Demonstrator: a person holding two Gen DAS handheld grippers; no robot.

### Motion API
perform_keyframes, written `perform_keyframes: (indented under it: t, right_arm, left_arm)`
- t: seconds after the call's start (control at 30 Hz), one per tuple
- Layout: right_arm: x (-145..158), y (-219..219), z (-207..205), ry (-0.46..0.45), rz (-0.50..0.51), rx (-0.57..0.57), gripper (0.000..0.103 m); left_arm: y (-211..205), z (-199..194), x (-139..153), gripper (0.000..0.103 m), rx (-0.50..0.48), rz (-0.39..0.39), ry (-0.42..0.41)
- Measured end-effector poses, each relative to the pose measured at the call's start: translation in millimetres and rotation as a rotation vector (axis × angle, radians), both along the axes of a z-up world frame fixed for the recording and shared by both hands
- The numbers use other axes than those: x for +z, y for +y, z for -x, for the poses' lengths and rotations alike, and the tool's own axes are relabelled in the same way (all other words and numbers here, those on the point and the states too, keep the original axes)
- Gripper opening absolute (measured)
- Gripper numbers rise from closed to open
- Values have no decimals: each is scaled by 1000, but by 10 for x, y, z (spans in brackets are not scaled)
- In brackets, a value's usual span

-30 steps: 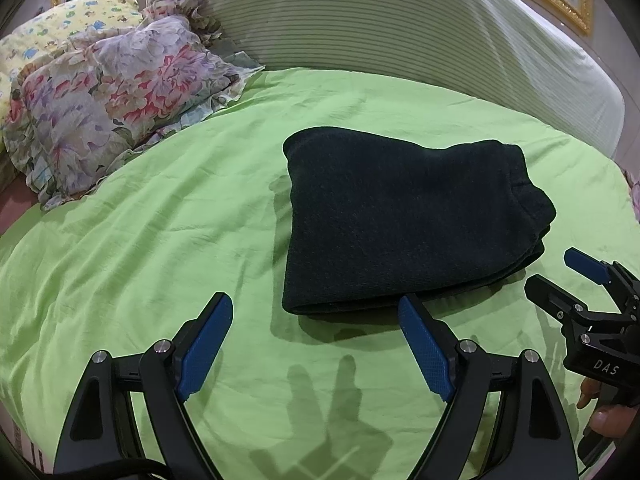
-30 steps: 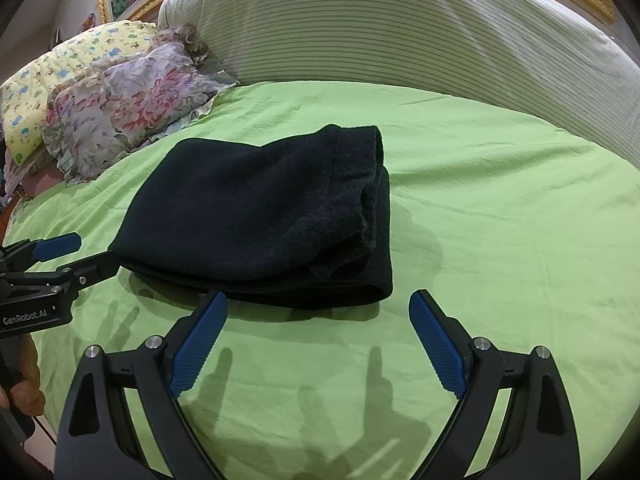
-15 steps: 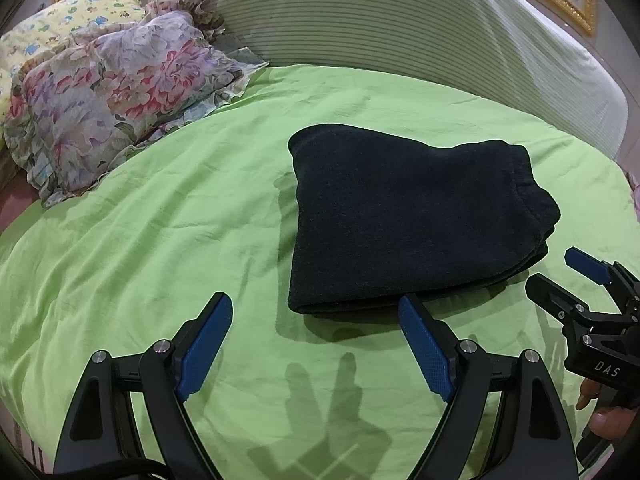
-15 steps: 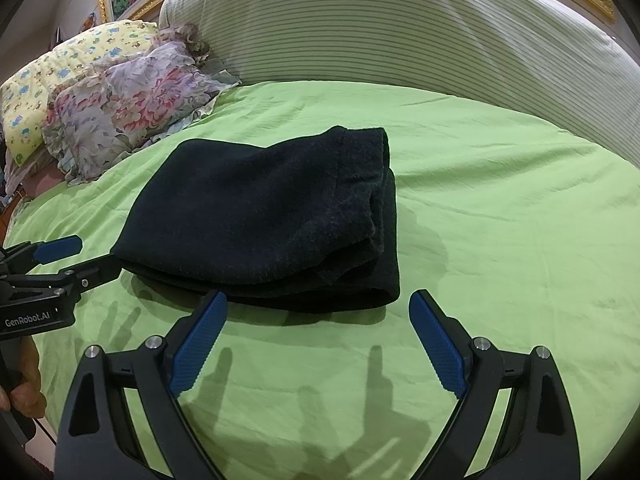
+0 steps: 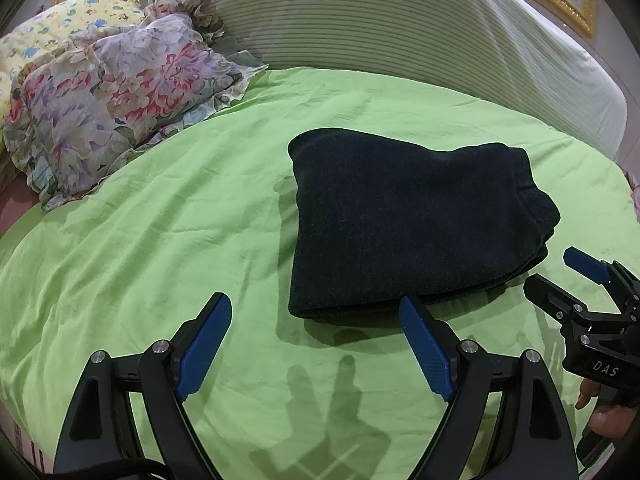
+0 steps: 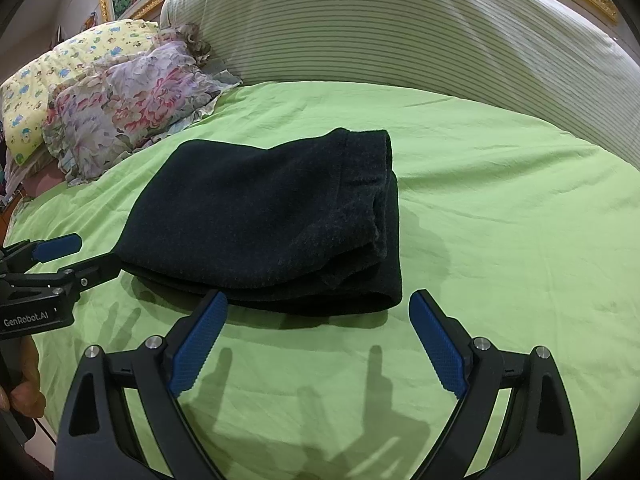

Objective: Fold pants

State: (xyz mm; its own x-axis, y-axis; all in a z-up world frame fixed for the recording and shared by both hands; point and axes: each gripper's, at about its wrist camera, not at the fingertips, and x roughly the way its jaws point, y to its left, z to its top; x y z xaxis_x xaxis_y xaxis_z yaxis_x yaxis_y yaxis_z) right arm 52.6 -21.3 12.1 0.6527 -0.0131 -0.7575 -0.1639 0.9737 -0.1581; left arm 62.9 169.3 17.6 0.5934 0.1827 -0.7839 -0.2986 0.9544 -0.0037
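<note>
Folded pants (image 5: 408,220) lie mid-bed (image 5: 160,240); left gripper (image 5: 316,340), marked "GenRobot.AI", and right gripper (image 6: 320,336), marked "DAS", gape wide, empty.

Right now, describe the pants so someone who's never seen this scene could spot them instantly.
Start from the bed's bright green sheet, with the striped headboard cushion behind it. Near the middle of the sheet lies a folded stack, the pants. It is the only dark, plain item; the floral pillow at the left is pale and patterned.
</note>
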Motion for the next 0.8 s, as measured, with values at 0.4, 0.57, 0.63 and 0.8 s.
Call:
perform_keyframes:
  t: [0.4, 0.57, 0.63, 0.8]
  right_arm:
    - [15, -8, -21, -3, -2, 0, 92]
    - [8, -16, -40, -1, -3, 4, 92]
    - [7, -10, -35, -3, -3, 6, 92]
    - [6, 1, -27, -4, -2, 5, 92]
  left_arm:
    - [-18, -8, 3, 87, 0, 2, 1]
    - [-30, -14, 3, 87, -3, -1, -3]
    - [-37, -15, 10, 87, -4, 0, -6]
    - [-57, -28, 29, 88, -9, -4, -11]
